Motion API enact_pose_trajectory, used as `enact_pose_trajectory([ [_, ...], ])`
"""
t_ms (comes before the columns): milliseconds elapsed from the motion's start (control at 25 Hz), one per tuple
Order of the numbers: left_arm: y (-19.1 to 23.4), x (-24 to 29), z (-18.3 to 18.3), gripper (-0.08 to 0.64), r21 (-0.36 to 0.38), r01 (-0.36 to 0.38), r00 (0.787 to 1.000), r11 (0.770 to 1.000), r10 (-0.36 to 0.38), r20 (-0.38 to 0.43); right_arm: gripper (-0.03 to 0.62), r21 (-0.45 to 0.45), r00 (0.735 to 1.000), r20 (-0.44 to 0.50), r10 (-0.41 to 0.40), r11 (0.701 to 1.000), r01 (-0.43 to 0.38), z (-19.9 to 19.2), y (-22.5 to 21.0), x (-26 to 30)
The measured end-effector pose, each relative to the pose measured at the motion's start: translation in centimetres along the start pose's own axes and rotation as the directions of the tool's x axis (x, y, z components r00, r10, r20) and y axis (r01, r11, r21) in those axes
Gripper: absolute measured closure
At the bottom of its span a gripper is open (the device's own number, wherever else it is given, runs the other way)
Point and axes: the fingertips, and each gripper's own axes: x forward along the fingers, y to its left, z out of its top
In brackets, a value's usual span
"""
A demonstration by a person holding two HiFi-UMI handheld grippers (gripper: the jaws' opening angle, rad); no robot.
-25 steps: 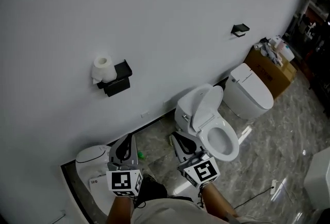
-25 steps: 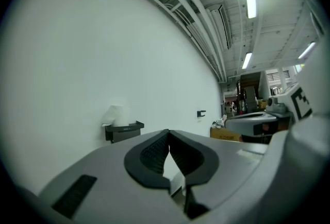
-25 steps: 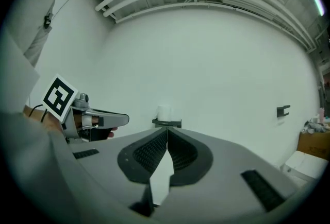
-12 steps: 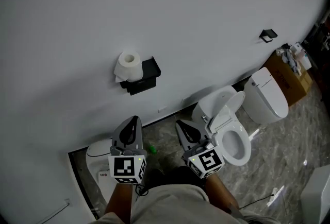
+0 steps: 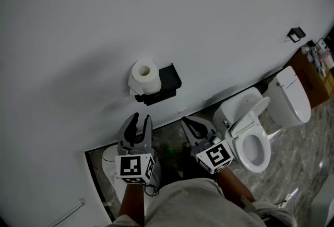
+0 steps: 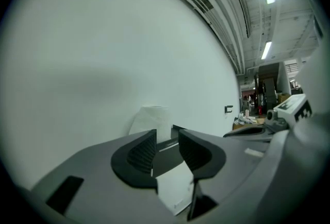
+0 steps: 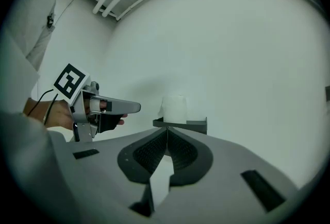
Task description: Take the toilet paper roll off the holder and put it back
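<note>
Toilet paper roll (image 5: 145,76) is sitting upright on the black holder (image 5: 166,85) on the wall, ahead of both grippers and well apart, while the left gripper (image 5: 142,118) is cracking its jaws open on nothing and the right gripper (image 5: 189,122) is pinching together, empty.

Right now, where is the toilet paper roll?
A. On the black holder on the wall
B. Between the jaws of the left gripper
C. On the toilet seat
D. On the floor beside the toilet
A: the toilet paper roll stands upright on the black holder, which is fixed to the wall.
</note>
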Motion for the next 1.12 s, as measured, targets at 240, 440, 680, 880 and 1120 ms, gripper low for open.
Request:
enact_pose_trajectory([
  [240, 2.0, 3.7, 1.0, 0.393, 0.001, -0.047, 0.999, 0.999, 0.047, -0.025, 0.588, -0.01, 0.989, -0.014, 0.15, 0.989, -0.151, 0.5, -0.2, 3.9],
  [440, 2.9, 5.9, 1.4, 0.354, -0.013, -0.061, 0.997, 0.998, 0.06, -0.046, 0.588, -0.014, 0.975, 0.019, 0.221, 0.975, -0.221, 1.6, -0.9, 5.5],
  [680, 3.0, 8.0, 1.0, 0.261, -0.028, -0.062, 0.994, 0.998, 0.059, -0.087, 0.588, -0.003, 0.963, 0.015, 0.27, 0.963, -0.27, 1.3, -2.5, 6.7],
  [880, 3.8, 9.3, 1.3, 0.198, -0.014, -0.124, 0.986, 0.992, 0.122, -0.113, 0.588, 0.01, 0.953, 0.019, 0.303, 0.953, -0.303, 1.2, -3.6, 7.4],
  [1120, 3.7, 11.0, 1.8, 0.16, 0.015, -0.153, 0.978, 0.988, 0.154, -0.139, 0.588, 0.041, 0.942, 0.036, 0.335, 0.941, -0.336, 1.5, -5.1, 7.9],
])
